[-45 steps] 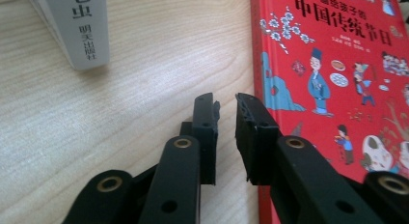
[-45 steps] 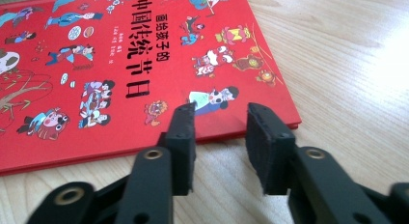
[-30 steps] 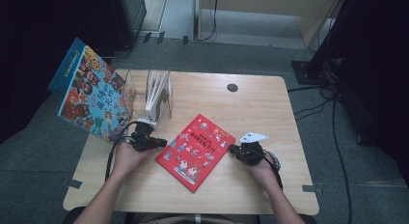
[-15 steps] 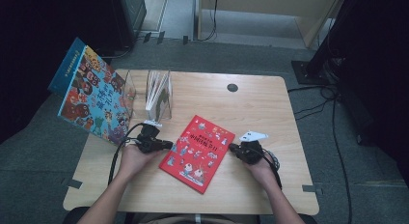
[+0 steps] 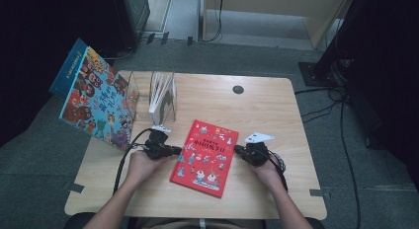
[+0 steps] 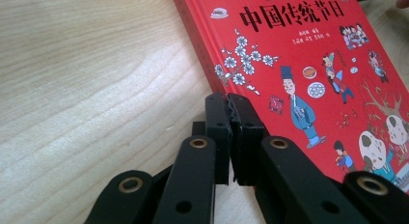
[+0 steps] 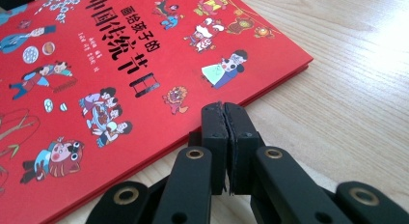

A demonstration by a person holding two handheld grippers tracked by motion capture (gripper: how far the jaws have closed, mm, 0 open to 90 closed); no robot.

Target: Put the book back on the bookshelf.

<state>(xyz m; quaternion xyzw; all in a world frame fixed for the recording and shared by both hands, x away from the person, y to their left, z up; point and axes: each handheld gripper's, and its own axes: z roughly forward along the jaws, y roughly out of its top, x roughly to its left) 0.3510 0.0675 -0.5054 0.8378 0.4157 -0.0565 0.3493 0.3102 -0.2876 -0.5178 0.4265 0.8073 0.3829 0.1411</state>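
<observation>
A red picture book (image 5: 205, 151) lies flat on the wooden table (image 5: 267, 115), turned a little clockwise. My left gripper (image 5: 178, 151) is at the book's left edge, jaws pressed together with nothing between them. In the left gripper view its tips (image 6: 229, 102) sit right at the spine of the red book (image 6: 308, 55). At the opposite edge, my right gripper (image 5: 237, 149) is shut and empty as well. In the right gripper view its tips (image 7: 223, 110) rest just off the side of the book (image 7: 120, 64), over bare wood.
A clear stand (image 5: 170, 98) holding thin white books is behind the left gripper. A large colourful book (image 5: 96, 98) leans off the table's left side. A black grommet (image 5: 238, 89) sits near the far edge. Cables (image 5: 341, 105) run on the floor at right.
My left gripper has slid right, up to the red book's left edge. The right gripper and the book have stayed where they were.
</observation>
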